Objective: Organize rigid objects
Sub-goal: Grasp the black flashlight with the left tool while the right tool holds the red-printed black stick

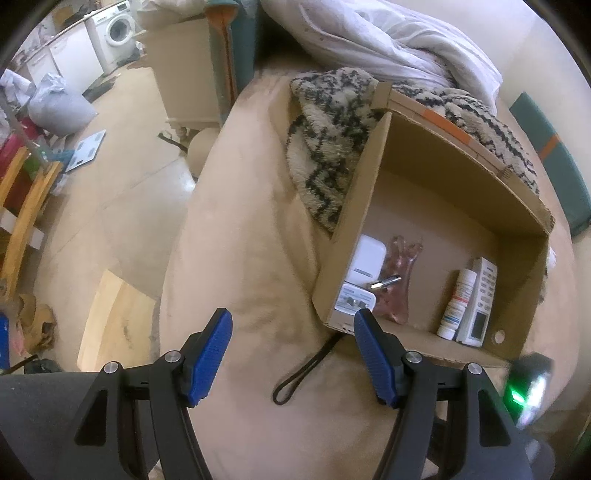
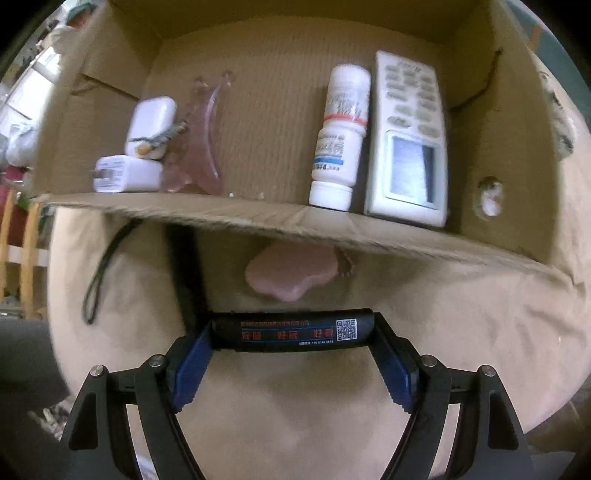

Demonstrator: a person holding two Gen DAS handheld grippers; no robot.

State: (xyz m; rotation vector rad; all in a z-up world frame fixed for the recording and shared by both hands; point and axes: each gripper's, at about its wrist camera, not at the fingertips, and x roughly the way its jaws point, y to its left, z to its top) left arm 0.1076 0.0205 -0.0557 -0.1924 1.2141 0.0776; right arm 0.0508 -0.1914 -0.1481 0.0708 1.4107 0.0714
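An open cardboard box [image 2: 258, 214] lies on a beige cushion [image 2: 461, 332]. It holds two white chargers [image 2: 149, 122], a clear pink piece [image 2: 201, 147], a white bottle [image 2: 340, 136] and a white remote [image 2: 406, 140]. My right gripper [image 2: 293, 328] is shut on a black bar with a QR label [image 2: 288, 334], gripped end to end, just in front of the box. A pink flat lump [image 2: 288, 273] rests on the cushion between bar and box. My left gripper [image 1: 291, 317] is open over the cushion at the box's [image 1: 369, 206] near left corner, with nothing between its fingers.
A black strap loop [image 1: 303, 369] lies on the cushion below the left gripper. A patterned fleece [image 1: 332, 140] and white bedding [image 1: 388, 44] lie behind the box. The floor [image 1: 122, 206] at left has clutter, a wooden frame [image 1: 26, 206] and a washing machine [image 1: 114, 29].
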